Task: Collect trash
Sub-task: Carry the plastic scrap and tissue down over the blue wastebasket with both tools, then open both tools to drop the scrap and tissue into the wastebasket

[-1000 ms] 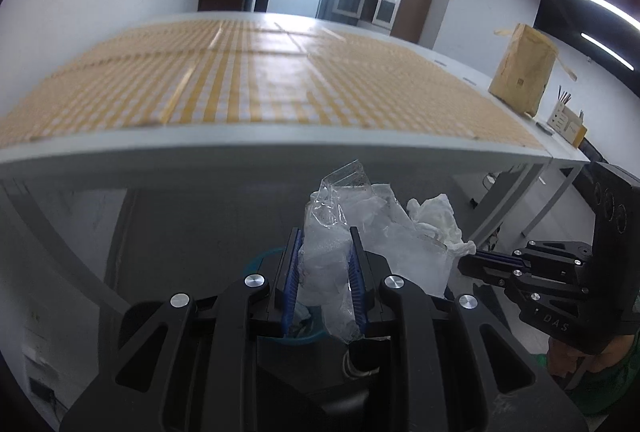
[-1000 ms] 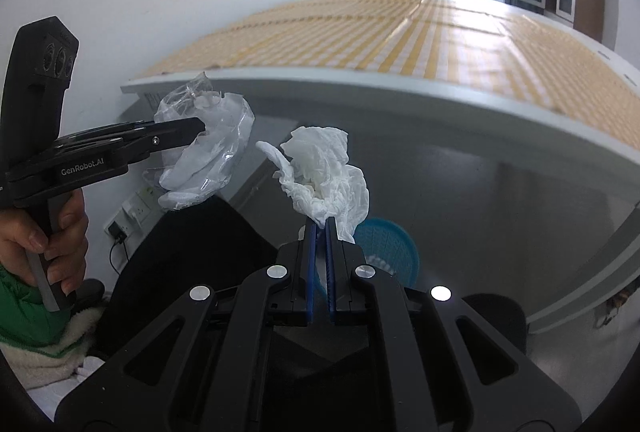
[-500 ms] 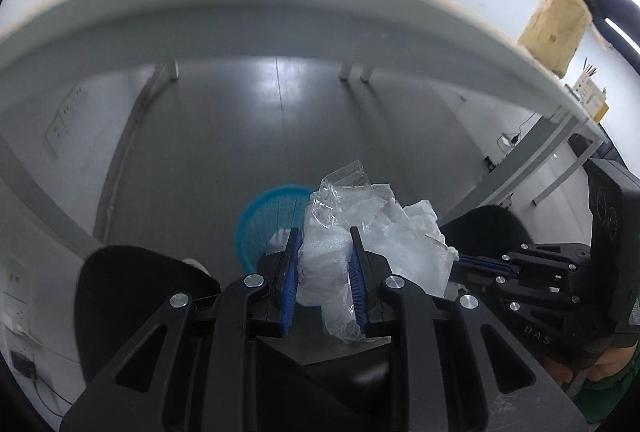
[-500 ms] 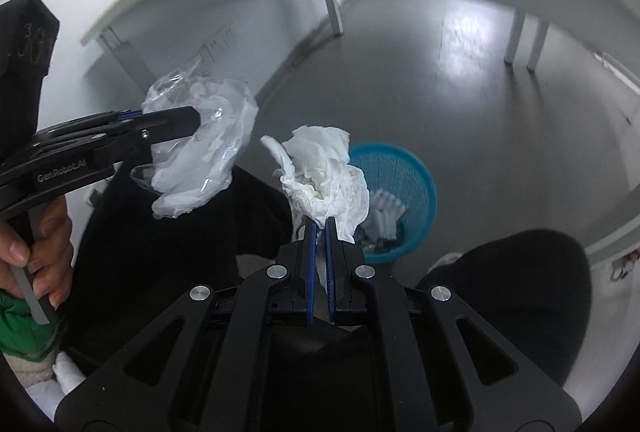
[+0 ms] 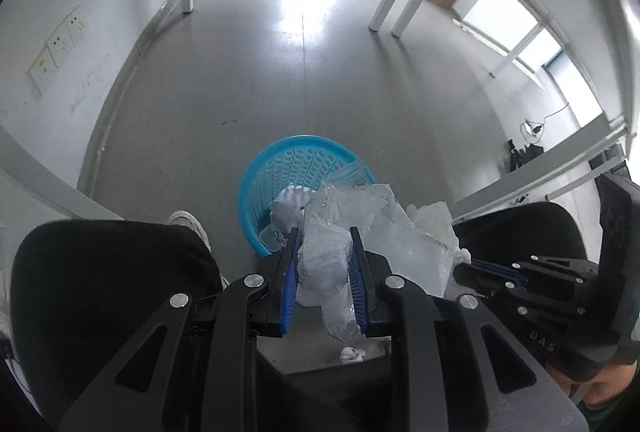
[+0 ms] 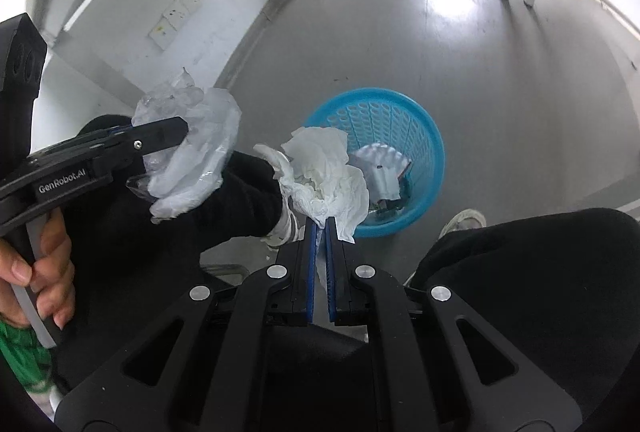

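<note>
I have brought both loads down from worktop height to above the round blue plastic basket [image 6: 378, 136], my left claw [image 5: 323, 264] clamping crumpled clear plastic wrap [image 5: 360, 228], my right claw [image 6: 320, 232] pinching a crumpled white tissue [image 6: 324, 172], both ready to drop.

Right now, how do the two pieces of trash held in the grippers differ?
The clear plastic wrapper is see-through and glossy; the white tissue is opaque and matte. The left gripper grips the wrapper's bulk between wider-set pads; the right gripper pinches only the tissue's lower edge, almost fully shut. Both are crumpled and held above the blue wastebasket.
</note>
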`<action>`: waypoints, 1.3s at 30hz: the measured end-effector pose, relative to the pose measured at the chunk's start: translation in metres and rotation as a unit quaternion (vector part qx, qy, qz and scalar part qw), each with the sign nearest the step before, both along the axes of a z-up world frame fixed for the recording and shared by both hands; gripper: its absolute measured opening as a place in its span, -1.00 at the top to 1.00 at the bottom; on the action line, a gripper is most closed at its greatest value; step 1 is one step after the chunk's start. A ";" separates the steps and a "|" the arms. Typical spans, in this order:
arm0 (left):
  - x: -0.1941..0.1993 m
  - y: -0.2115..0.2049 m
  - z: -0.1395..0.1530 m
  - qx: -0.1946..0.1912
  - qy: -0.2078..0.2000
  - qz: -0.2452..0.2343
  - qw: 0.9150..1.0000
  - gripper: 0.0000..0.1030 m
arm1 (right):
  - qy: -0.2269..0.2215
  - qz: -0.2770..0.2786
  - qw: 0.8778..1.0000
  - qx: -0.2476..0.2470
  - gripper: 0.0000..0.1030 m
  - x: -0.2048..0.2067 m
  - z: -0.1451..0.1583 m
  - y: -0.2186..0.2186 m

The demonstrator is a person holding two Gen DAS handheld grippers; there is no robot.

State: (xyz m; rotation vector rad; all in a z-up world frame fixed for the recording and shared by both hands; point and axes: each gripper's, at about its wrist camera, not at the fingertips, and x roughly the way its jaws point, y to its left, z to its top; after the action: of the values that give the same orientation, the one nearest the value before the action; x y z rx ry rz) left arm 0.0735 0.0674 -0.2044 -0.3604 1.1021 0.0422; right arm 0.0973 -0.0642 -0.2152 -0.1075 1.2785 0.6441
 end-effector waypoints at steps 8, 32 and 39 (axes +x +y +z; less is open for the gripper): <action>0.032 0.018 -0.029 -0.032 0.038 0.023 0.999 0.58 | 0.052 -0.026 0.998 -0.017 0.92 0.037 -0.039 0.005; 0.138 0.047 -0.151 -0.074 0.186 0.081 0.976 0.56 | 0.190 -0.110 0.973 -0.070 0.92 0.148 -0.171 0.012; 0.163 0.040 -0.178 -0.065 0.215 0.085 0.971 0.55 | 0.211 -0.123 0.965 -0.095 0.91 0.166 -0.205 0.021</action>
State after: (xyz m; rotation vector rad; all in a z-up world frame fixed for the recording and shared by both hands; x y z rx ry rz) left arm 0.2369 0.1072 -0.3826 -0.5804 1.5047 0.2092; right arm 0.2637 -0.0433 -0.4200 0.0348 1.7326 0.3352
